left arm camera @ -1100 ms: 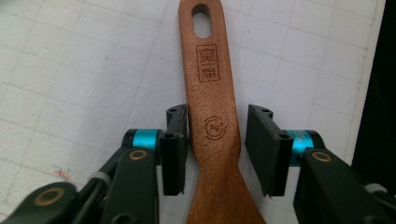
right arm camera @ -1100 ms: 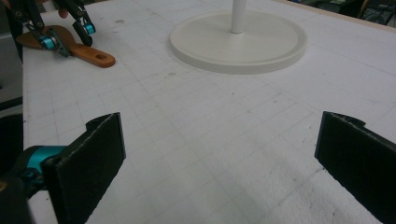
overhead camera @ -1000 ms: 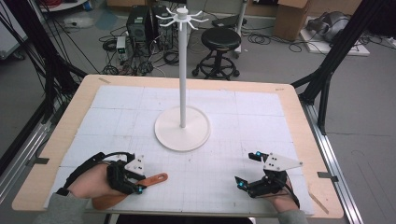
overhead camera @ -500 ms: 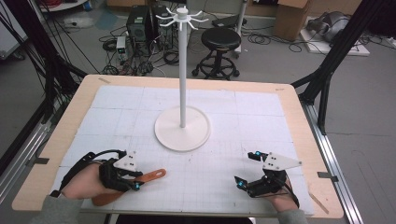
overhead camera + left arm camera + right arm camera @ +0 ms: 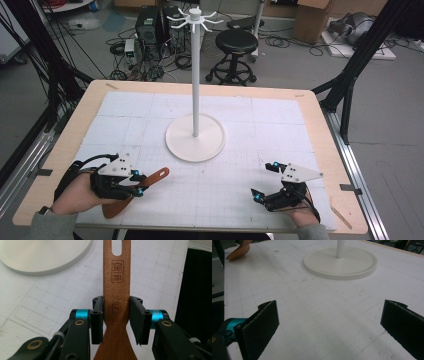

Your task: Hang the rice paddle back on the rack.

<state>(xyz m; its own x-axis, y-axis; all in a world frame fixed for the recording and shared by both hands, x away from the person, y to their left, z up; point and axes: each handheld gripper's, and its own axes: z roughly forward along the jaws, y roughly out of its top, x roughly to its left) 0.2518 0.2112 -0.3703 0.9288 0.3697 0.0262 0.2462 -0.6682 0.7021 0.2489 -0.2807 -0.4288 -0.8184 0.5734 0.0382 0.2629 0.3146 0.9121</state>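
Observation:
A brown wooden spatula with a slotted handle is held at the front left of the white mat. My left gripper is shut on its narrow neck, and both pads press its sides in the left gripper view. The handle points toward the white stand, while the blade hangs past the hand near the table's front edge. My right gripper rests at the front right with its jaws wide open and nothing between them.
A tall white stand with a round base and hooks at its top stands mid-table; its base lies ahead of my right gripper. The white gridded mat covers a wooden table.
My left hand has risen and drifted a little left with the spatula, whose handle now tilts upward more. The right gripper has not moved.

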